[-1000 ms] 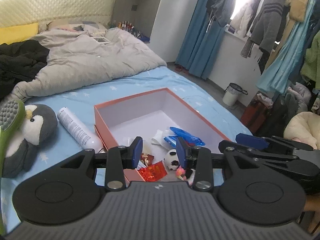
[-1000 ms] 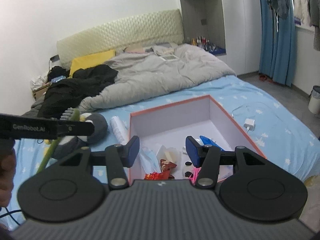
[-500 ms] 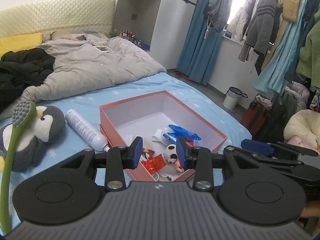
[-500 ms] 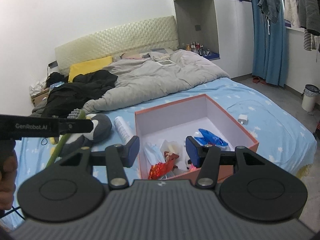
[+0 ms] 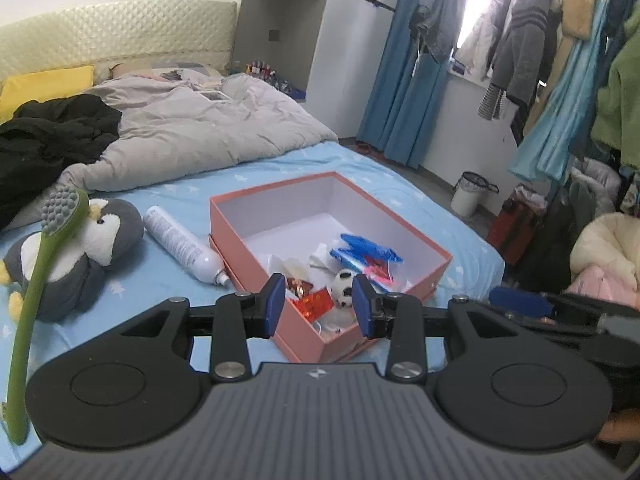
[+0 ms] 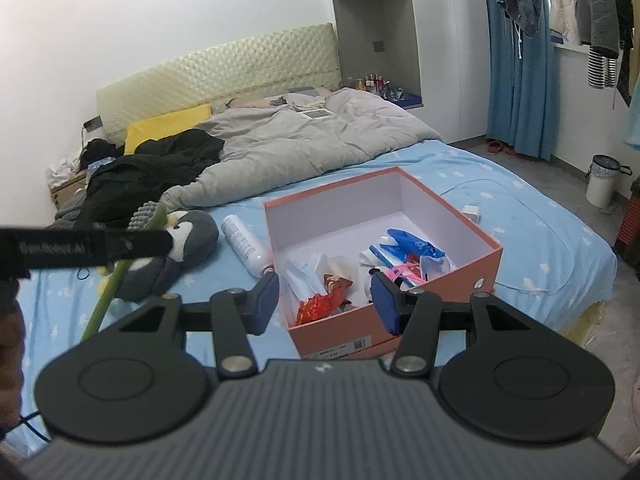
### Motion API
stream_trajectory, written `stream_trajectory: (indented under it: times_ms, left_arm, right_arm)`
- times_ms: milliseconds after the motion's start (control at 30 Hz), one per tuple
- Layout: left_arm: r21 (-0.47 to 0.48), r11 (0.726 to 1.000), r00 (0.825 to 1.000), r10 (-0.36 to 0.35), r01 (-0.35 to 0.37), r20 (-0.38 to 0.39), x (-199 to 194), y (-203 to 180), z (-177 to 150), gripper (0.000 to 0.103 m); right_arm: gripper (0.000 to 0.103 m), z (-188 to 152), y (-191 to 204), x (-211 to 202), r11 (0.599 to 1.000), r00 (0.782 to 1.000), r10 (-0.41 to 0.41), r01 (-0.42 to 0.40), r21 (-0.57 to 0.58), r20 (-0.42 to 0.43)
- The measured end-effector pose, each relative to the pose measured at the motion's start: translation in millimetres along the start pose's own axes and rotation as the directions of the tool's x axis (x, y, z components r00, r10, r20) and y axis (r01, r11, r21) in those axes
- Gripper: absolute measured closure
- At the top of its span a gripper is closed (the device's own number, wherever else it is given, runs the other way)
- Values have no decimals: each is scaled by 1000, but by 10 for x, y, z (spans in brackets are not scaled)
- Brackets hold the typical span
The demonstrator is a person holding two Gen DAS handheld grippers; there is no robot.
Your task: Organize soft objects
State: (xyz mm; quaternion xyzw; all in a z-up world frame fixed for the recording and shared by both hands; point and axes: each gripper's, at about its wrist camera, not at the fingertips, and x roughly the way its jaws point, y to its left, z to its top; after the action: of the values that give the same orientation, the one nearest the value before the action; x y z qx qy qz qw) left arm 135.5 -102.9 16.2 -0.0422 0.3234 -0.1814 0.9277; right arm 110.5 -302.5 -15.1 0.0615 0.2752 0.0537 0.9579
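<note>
Bed sheet (image 5: 304, 168): pale blue, white star print. Box (image 5: 400, 280): salmon-pink outside, white inside; holds red foil wrappers (image 5: 316, 304), a blue packet (image 5: 368, 254), a black-and-white ball (image 5: 344, 288). Plush penguin (image 5: 80, 256): grey and white, yellow beak and feet. Spray can (image 5: 180, 244): white. Long-handled brush (image 5: 40, 280): green handle, grey nubbed head. Duvet (image 5: 200, 132): light grey. Pillow (image 5: 44, 84): yellow. Heaped clothing (image 5: 52, 136): black. Curtains (image 5: 404, 92): blue.

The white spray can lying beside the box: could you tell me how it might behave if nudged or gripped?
The white spray can lies on its side, so it would probably roll across the blue sheet. Its smooth round body looks rigid and possibly slippery between fingers.
</note>
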Motion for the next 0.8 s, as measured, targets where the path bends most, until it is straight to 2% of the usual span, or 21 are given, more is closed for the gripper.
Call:
stream_trajectory:
  times_ms: [300,433,800]
  left_arm:
    - [5,999,999,38,-38,4,-149,-56,-191,61]
    - [-2,998,998,68,-68,12,-165,-72,-297,61]
    - [-14,997,997,75,-75,16,-167,-45,-369,61]
  right_arm:
    - [49,-144,18,-92,999,1000,21,-20,43,-9]
    - [49,-204,78,-90,1000,1000,6,-6,11,-10]
    - [49,-278,24,-124,1000,1000,-3,4,30,-21]
